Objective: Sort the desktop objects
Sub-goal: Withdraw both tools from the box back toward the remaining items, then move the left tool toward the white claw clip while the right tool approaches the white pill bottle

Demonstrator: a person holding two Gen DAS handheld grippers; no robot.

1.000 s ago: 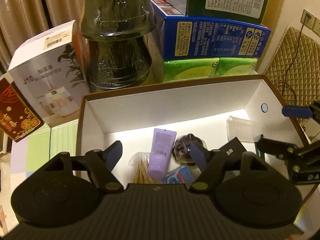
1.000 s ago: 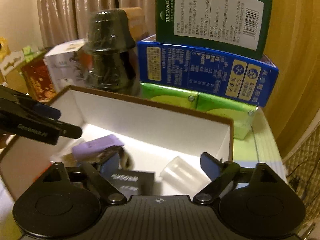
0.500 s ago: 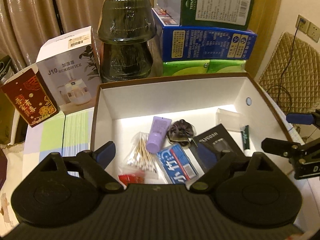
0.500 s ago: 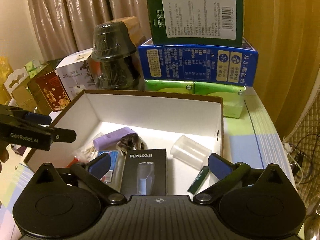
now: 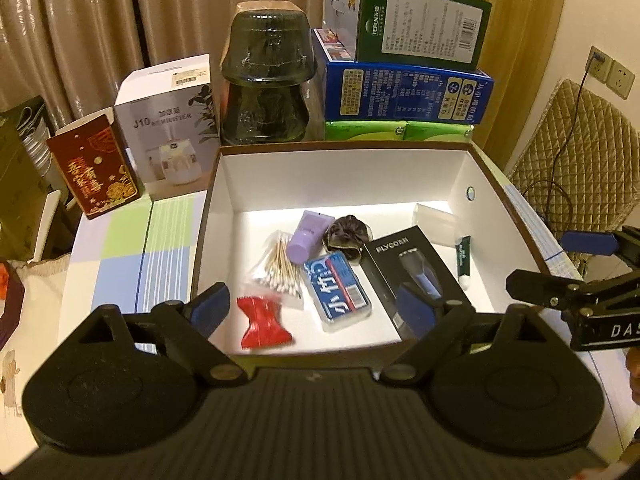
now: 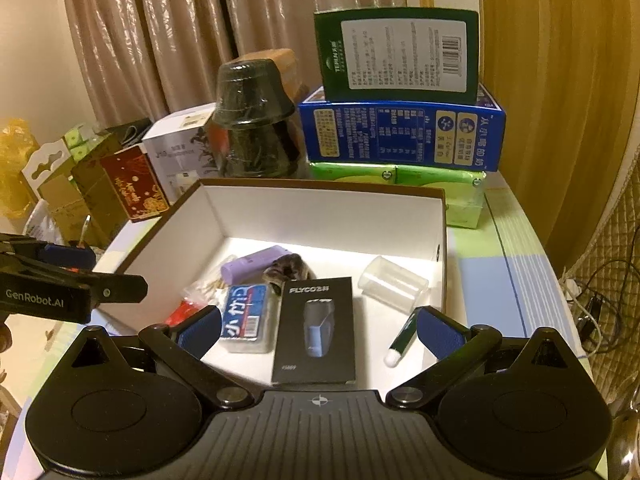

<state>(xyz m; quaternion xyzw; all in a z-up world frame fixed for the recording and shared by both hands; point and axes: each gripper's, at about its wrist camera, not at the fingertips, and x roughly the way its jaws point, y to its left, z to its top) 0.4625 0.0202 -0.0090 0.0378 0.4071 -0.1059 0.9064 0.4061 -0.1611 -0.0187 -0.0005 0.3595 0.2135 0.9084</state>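
Counter (image 5: 120, 248), covered in a pastel checked cloth, carrying an open white-lined cardboard box (image 5: 340, 176) with brown outer walls. Behind the box: a blue carton (image 5: 404, 92) stacked on green packs, a green carton (image 5: 420, 24) on top, dark stacked bowls (image 5: 266, 88), a white humidifier box (image 5: 168, 128) and a red box (image 5: 96, 168).

Inside the box, on its floor: black FLYCO shaver pack (image 5: 416, 276) at right; blue-labelled clear case (image 5: 336, 286) just beside it; cotton swabs (image 5: 280, 264); purple tube (image 5: 308, 236) touching a dark scrunchie (image 5: 346, 234); clear cup (image 6: 392, 284) lying on its side; red wrapper (image 5: 262, 322); green pen-like stick (image 6: 402, 340).

Left tool (image 5: 316, 308): jaws spread, having just been opening, nothing between them. Right tool (image 6: 320, 328): jaws spread wide, likewise just opened, empty, above the box's near edge.
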